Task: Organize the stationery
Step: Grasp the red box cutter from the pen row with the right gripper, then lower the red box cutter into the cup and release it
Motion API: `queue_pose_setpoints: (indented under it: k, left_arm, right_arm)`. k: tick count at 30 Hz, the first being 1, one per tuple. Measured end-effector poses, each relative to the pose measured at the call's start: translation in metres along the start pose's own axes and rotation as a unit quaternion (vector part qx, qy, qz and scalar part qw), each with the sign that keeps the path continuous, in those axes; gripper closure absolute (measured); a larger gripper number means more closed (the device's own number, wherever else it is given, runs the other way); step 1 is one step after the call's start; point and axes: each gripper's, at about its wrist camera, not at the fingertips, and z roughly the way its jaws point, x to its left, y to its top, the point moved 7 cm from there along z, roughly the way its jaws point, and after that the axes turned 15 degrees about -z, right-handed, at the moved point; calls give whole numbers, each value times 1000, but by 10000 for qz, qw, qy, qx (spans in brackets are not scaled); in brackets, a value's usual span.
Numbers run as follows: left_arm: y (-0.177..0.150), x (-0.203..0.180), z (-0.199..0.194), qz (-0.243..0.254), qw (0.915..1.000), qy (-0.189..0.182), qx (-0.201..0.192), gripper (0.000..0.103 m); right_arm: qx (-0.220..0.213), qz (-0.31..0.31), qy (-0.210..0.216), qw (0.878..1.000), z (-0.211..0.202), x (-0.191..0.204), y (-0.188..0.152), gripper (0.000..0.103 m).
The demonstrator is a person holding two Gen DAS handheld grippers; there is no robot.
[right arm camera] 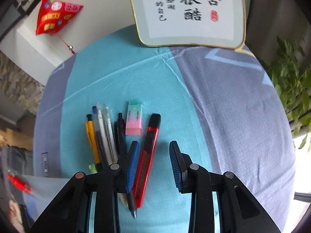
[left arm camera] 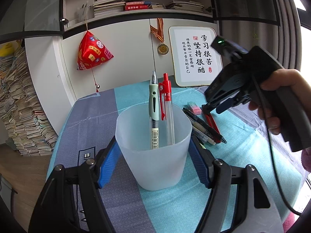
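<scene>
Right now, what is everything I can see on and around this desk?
Cup: one, frosted translucent, on the cloth, between the left tool's blue pads.
Pens in cup: two, a green-grip pen and a red-capped pen, upright.
Loose pens: about six, yellow, white, clear, black, lying together on the teal cloth.
Utility knife: one, red and black, right of the pens.
Eraser: one, mint and pink, beyond the knife.
Tablecloth: one, teal and grey.
Calligraphy board: one, white, gold-edged, leaning on the cabinet.
Red pouch: one, hanging.
Medal: one, gold, hanging.
Left tool: closed on the cup.
Right tool: open, over the knife.
</scene>
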Motion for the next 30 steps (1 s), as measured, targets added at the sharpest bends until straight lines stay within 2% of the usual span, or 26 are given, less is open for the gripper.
queue_pose_setpoints:
  k: [3, 6, 7, 8, 9, 12, 15, 18, 21, 25, 28, 30]
  left_arm:
    - [0, 0, 1, -21, 10000, -5, 4, 34]
    - [0, 0, 1, -22, 10000, -2, 4, 34]
    - [0, 0, 1, -22, 10000, -2, 4, 34]
    - [0, 0, 1, -24, 10000, -3, 4, 34]
    - [0, 0, 1, -24, 10000, -4, 3, 34]
    - [0, -1, 1, -19, 10000, 1, 4, 34]
    - [0, -1, 1, -13, 10000, -1, 1, 34]
    - [0, 0, 2, -27, 10000, -6, 5, 34]
    - [1, -1, 2, -8, 10000, 6, 2, 34]
    - [1, -2, 2, 20, 10000, 22, -8, 34]
    - [1, -1, 2, -4, 10000, 6, -2, 34]
    - [1, 0, 2, -15, 10000, -3, 2, 34]
  right_arm:
    - [112, -31, -86, 9999, 9, 7, 3, 70]
    - [56, -187, -491, 9986, 13, 9, 12, 70]
    - [68, -296, -624, 9976, 15, 10, 14, 86]
    - [99, -390, -704, 9967, 16, 12, 16, 88]
    - [132, -407, -643, 9970, 16, 13, 16, 89]
    - [-107, -116, 111, 9998, -2, 12, 17, 89]
    - [-494, -269, 128, 9983, -37, 13, 15, 89]
    - [-891, -510, 387, 9940, -76, 27, 11, 89]
    - [-1449, -802, 723, 9835, -118, 51, 8, 89]
    - [-2295, -1299, 1291, 9559, -169, 97, 4, 89]
    - [-2784, -1653, 1416, 9355, -185, 128, 3, 89]
    - [-2911, -1820, 1461, 9278, -181, 146, 5, 89]
